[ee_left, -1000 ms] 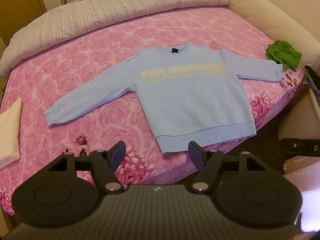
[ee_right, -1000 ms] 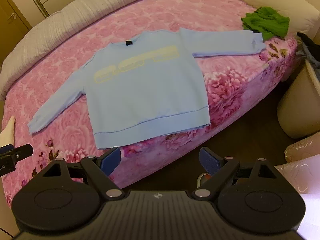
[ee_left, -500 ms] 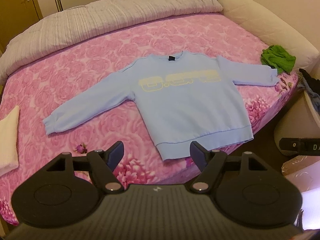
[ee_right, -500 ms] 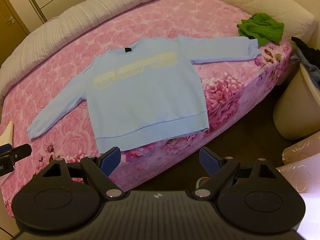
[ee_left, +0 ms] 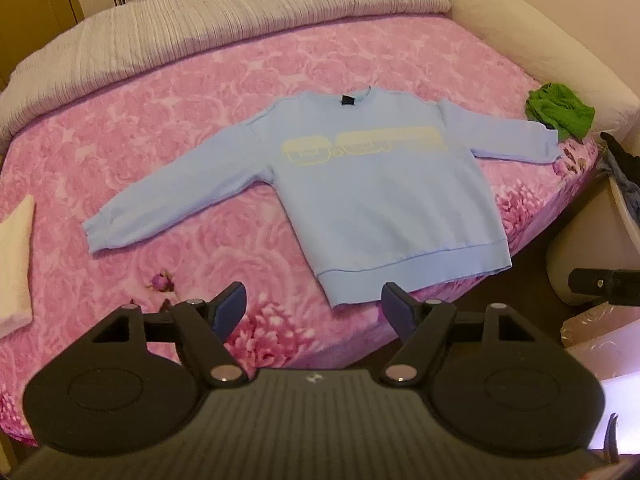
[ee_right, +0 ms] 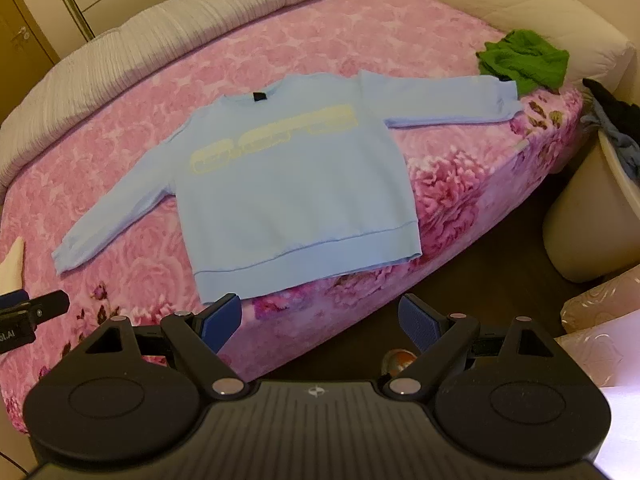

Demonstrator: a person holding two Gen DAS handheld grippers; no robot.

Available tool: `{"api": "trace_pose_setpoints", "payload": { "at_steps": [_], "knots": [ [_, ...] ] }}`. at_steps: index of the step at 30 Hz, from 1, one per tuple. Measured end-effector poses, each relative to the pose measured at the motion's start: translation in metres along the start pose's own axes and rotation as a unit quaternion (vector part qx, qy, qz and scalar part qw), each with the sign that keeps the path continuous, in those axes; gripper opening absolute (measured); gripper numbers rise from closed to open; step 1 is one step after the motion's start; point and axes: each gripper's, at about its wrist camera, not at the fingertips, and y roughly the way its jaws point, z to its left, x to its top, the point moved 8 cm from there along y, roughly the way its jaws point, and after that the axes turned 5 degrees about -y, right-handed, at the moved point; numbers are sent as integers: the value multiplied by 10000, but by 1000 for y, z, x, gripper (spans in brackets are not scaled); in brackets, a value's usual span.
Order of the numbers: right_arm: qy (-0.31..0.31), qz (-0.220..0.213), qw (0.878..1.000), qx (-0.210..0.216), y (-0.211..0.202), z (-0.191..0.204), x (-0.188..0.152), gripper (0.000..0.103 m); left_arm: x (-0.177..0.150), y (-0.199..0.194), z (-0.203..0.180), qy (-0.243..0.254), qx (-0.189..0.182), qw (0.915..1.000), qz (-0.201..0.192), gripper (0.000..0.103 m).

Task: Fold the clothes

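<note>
On the round bed with the pink rose-patterned sheet [ee_left: 168, 128], taken as the landmark for every item: one light blue long-sleeved sweatshirt with pale yellow chest lettering [ee_left: 384, 196], laid flat and face up at the near part of the bed, sleeves spread out to either side, dark neck label toward the far edge, ribbed hem lying along the near edge. One crumpled green garment [ee_left: 560, 112], at the bed's right edge, just beyond the cuff of the sweatshirt's right-hand sleeve as seen in the left wrist view. One folded cream cloth [ee_left: 16, 256], at the bed's left edge, well apart from the sweatshirt. One grey ribbed quilt [ee_left: 224, 20], bunched along the bed's far side. One cream padded surround [ee_left: 536, 40], curving round the bed's right side. One cream round bin [ee_right: 592, 216], on the floor off the bed's right edge, dark clothing draped over its rim. Left gripper [ee_left: 316, 308], held above the bed's near edge, short of the sweatshirt hem, jaws apart with nothing between them. Right gripper [ee_right: 320, 318], held over the bed's near edge and the floor beside it, jaws wide apart, nothing between them.
</note>
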Motion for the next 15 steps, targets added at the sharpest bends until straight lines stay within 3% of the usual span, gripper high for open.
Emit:
{"api": "trace_pose_setpoints", "payload": {
  "at_steps": [7,15],
  "knots": [
    [-107,147,9998,-22,18,-12,16,88,13,27,-14,-167,51,9997,173,72],
    [-372,262,9988,196,57,-36,74,88,57,64,-37,-648,217,9973,279,75]
  ]
}}
